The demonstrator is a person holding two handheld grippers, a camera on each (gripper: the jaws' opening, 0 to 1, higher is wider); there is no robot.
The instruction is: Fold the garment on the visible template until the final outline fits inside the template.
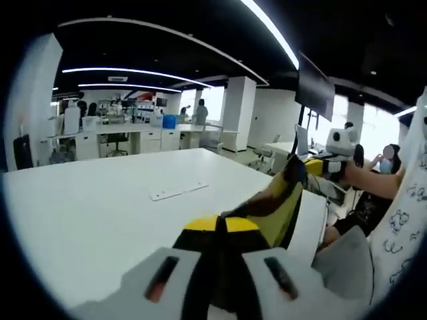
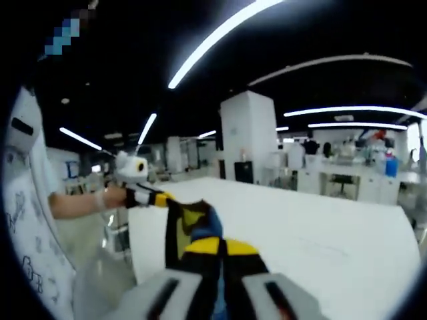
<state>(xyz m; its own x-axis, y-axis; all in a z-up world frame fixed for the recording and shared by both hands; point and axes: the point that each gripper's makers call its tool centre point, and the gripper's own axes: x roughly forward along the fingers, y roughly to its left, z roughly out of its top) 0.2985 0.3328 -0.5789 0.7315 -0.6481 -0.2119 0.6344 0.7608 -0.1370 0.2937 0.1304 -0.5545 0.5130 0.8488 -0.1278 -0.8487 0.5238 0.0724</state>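
Observation:
A yellow, black and blue garment (image 1: 280,200) hangs in the air, stretched between my two grippers above the near edge of the white table (image 1: 100,200). My left gripper (image 1: 217,250) is shut on one end of it, with yellow and black cloth bunched between its jaws. The far end runs up to my right gripper (image 1: 327,165). In the right gripper view, my right gripper (image 2: 217,260) is shut on the garment (image 2: 190,223). The cloth leads left to the left gripper (image 2: 137,195), held in a person's hand, with the table (image 2: 320,227) to the right.
A flat white strip (image 1: 179,192) lies on the table's middle. The person's white patterned shirt (image 1: 407,220) is close on the right. A dark monitor (image 1: 313,87) hangs beyond the table. Desks, chairs, a white pillar (image 2: 247,133) and people stand farther back.

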